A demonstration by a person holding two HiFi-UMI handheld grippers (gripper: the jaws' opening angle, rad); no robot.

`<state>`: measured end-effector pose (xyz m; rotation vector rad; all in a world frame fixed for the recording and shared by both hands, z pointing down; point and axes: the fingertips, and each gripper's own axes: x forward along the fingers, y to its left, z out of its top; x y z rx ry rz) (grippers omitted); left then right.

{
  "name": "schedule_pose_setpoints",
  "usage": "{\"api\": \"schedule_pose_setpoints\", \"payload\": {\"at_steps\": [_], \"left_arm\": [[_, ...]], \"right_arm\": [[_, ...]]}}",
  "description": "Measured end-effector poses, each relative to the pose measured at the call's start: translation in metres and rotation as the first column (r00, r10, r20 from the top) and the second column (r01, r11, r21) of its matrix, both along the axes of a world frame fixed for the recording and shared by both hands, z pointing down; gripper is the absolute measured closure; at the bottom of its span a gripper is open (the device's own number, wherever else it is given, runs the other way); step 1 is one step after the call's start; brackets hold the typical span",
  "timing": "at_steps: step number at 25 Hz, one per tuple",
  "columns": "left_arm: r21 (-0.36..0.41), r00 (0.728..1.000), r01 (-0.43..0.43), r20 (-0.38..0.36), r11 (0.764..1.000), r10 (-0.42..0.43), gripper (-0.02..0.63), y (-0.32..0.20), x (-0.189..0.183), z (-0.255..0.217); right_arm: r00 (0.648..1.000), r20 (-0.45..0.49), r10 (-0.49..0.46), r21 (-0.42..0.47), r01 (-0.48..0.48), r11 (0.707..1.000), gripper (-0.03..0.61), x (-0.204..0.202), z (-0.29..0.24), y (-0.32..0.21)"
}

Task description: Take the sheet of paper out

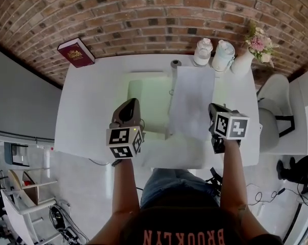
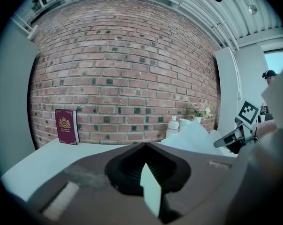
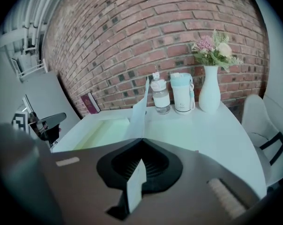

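Forearms [image 1: 124,188] are stretching over the white table [image 1: 93,111], the sheet of paper [image 1: 190,103] tilting up off the green folder [image 1: 148,98]; the gripper views are showing the left gripper [image 2: 145,146] pinching the folder's edge and the right gripper [image 3: 141,140] clamping the sheet.

White paper sheet [image 1: 191,103], rect., raised in air, lower L corner overlapping flat pale-green folder [image 1: 149,98].

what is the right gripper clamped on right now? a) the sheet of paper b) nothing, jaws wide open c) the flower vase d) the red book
a: in the right gripper view, the right gripper is shut on an edge of the sheet of paper, while the left gripper pinches the pale green folder.
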<state>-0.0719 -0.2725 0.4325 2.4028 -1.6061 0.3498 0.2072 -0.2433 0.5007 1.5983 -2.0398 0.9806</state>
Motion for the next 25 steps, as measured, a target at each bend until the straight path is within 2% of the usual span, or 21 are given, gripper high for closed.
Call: {"api": "schedule_pose_setpoints", "payload": {"at_steps": [17,21,25], "left_arm": [[0.168,1.000,-0.012,-0.023,0.986,0.016,0.615,0.005,-0.031,-0.088],[0.220,0.999,-0.021,-0.026,0.975,0.027,0.614,0.005,-0.031,-0.111],[0.267,0.999,-0.015,-0.042,0.964,0.027,0.614,0.004,-0.037,-0.132]], "right_arm": [[0.999,-0.004,0.047,0.212,-0.045,0.976,0.577,-0.025,-0.096,0.005],[0.998,0.013,0.069,0.287,-0.070,0.955,0.577,-0.024,-0.120,0.004],[0.997,0.026,0.075,0.385,-0.079,0.920,0.576,-0.027,-0.150,0.001]]}}
